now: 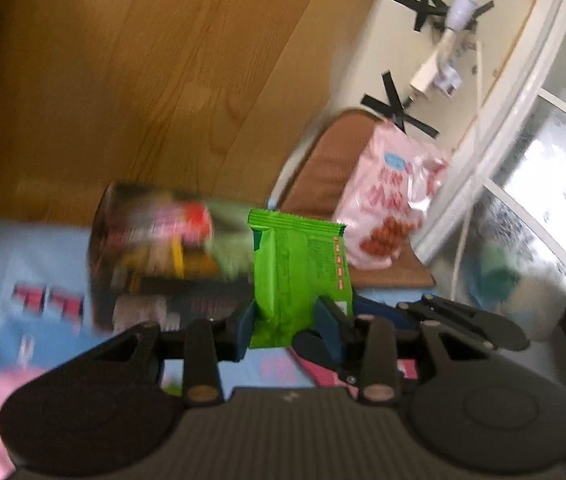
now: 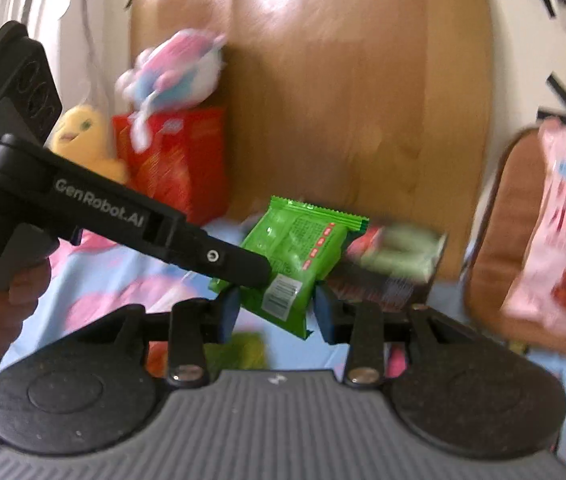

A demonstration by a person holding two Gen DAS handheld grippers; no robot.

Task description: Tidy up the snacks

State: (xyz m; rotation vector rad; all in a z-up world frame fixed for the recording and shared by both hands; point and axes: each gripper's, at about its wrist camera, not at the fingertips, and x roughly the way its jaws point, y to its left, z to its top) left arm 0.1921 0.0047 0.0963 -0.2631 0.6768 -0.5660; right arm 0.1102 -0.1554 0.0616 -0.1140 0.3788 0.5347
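- The left gripper point(image 1: 285, 320) pinches the green snack packet point(image 1: 301, 276), raised above the patterned bedsheet point(image 1: 23, 248).
- The right gripper point(image 2: 277, 312) pinches the packet's lower end too.
- A pink snack bag point(image 1: 387, 200) leans far right.

A glossy wooden headboard point(image 2: 343, 80) was backed by a cream wall point(image 1: 399, 40); daylight was admitted through a white-framed window point(image 1: 555, 152).

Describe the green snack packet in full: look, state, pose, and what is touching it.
The green snack packet is a small glossy foil pouch, puffed, with serrated crimped ends, a row of red marks down one edge and a white barcode label near its lower end. It is lifted clear of the patterned bedding, standing upright in the left wrist view and tilted in the right. Both the left gripper and right gripper clamp its lower half.
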